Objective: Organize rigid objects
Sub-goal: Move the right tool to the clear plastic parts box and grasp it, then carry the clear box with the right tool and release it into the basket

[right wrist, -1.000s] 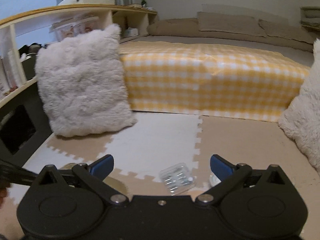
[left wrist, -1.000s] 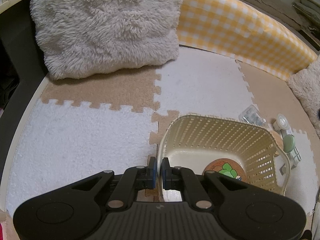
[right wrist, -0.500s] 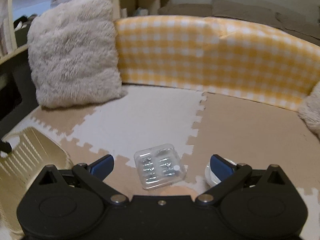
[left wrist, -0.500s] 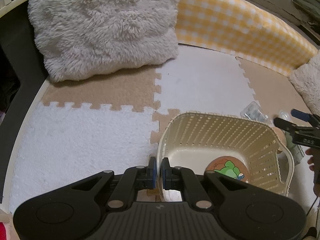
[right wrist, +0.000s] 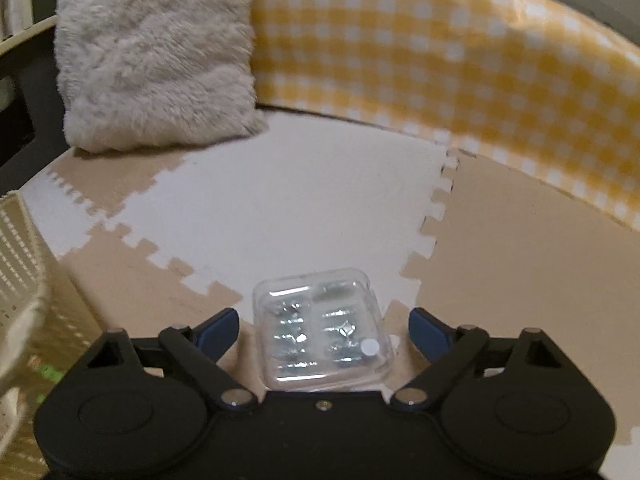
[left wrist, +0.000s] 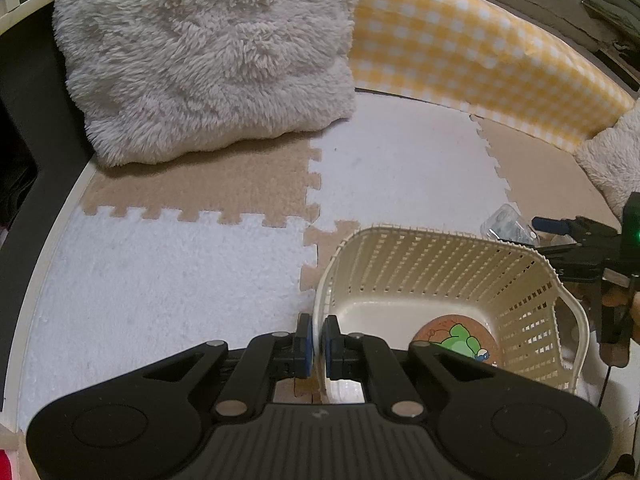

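My left gripper point(left wrist: 316, 340) is shut on the near rim of the cream slatted basket point(left wrist: 440, 248). A round coaster with a green frog picture point(left wrist: 456, 338) lies on the basket floor. My right gripper point(right wrist: 324, 330) is open, its blue fingers either side of a clear plastic case point(right wrist: 322, 330) with small metal parts, lying on the foam mat. In the left wrist view the right gripper point(left wrist: 560, 232) hovers beyond the basket's far right corner, over the clear case point(left wrist: 506, 226).
A fluffy grey cushion point(left wrist: 208, 52) leans at the back left. A yellow checked bolster point(left wrist: 480, 56) runs along the back. Another fluffy cushion point(left wrist: 612, 160) sits at the right. The basket's wall point(right wrist: 20, 264) is at the left in the right wrist view.
My right gripper has dropped and moved forward, so the clear case now lies between its open fingers. The left gripper keeps its hold on the basket rim.
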Demonstrator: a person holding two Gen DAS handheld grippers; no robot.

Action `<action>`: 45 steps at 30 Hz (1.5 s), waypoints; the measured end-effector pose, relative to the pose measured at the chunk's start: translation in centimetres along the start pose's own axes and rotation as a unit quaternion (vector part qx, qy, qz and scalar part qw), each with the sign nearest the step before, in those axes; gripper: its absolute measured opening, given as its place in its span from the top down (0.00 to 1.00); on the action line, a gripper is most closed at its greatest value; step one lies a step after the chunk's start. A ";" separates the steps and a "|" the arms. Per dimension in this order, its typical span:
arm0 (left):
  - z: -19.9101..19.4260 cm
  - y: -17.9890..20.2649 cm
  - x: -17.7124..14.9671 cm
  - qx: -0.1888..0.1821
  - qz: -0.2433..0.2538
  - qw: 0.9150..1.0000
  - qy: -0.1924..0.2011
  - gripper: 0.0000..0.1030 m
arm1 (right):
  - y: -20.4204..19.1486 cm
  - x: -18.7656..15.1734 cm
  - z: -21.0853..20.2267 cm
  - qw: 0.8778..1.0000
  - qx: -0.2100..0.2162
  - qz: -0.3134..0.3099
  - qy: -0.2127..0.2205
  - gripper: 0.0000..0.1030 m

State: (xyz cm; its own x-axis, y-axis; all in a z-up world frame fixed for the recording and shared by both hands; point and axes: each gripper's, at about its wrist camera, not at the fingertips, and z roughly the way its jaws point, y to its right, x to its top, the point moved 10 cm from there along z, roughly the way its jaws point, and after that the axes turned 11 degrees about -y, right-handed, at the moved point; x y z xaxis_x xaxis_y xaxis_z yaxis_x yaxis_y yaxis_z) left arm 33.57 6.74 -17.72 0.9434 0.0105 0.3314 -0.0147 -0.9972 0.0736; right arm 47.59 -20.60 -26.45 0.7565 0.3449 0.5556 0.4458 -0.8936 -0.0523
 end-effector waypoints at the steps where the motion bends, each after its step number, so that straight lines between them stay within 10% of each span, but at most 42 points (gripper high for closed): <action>1: 0.0 0.0 0.0 0.000 0.001 1.000 0.000 0.94 | 0.0 0.0 0.2 1.000 0.000 -0.001 0.001 0.11; 17: 0.0 0.1 0.0 -0.002 -0.002 1.000 0.000 0.94 | -0.7 0.2 0.4 0.999 -0.020 0.009 -0.025 0.23; 27: 0.0 0.1 0.0 -0.003 -0.003 1.000 -0.001 0.94 | -0.7 2.8 -6.6 0.997 -0.022 0.065 0.035 0.23; 45: -0.1 -0.3 -0.2 -0.015 -0.013 1.000 -0.005 0.94 | -15.3 0.5 -13.2 0.997 0.056 0.047 0.008 0.23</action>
State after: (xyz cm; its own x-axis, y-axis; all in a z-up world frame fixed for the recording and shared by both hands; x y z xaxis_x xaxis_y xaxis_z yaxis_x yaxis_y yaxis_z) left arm 33.36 7.03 -17.71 0.9472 0.0352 0.3188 0.0000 -0.9940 0.1097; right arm 34.89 -10.58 -14.41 0.7901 0.2560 0.5570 0.4245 -0.8840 -0.1958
